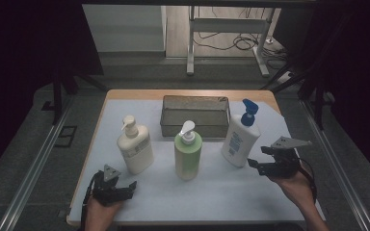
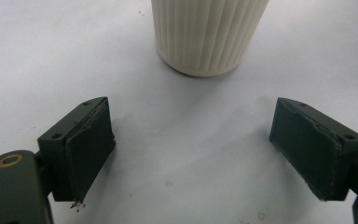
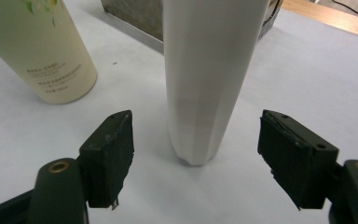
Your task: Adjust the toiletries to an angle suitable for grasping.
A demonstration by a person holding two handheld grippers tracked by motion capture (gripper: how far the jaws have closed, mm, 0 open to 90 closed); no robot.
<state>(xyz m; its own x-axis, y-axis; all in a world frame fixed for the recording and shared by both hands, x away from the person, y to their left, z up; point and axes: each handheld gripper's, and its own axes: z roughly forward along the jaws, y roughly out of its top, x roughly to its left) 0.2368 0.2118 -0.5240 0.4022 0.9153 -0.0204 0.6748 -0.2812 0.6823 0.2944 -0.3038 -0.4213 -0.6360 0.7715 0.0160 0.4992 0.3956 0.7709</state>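
Observation:
Three pump bottles stand upright in a row on the white sheet: a cream one (image 1: pixel 136 148) at left, a green one (image 1: pixel 188 155) in the middle, and a white one with a blue pump (image 1: pixel 241 137) at right. My left gripper (image 1: pixel 123 185) rests open near the front edge, a little in front of the cream bottle. The left gripper view shows its jaws (image 2: pixel 193 135) spread wide, with the ribbed cream bottle (image 2: pixel 209 32) ahead and apart from them. My right gripper (image 1: pixel 259 156) is open beside the white bottle. Its jaws (image 3: pixel 196 135) flank the white bottle (image 3: pixel 209 70) without touching it.
A rectangular metal mesh basket (image 1: pixel 195 126) sits behind the bottles at the back of the table. The green bottle (image 3: pixel 42 51) and the basket's corner (image 3: pixel 135 14) appear beyond the right gripper. The wooden table edge (image 1: pixel 173 93) borders the sheet.

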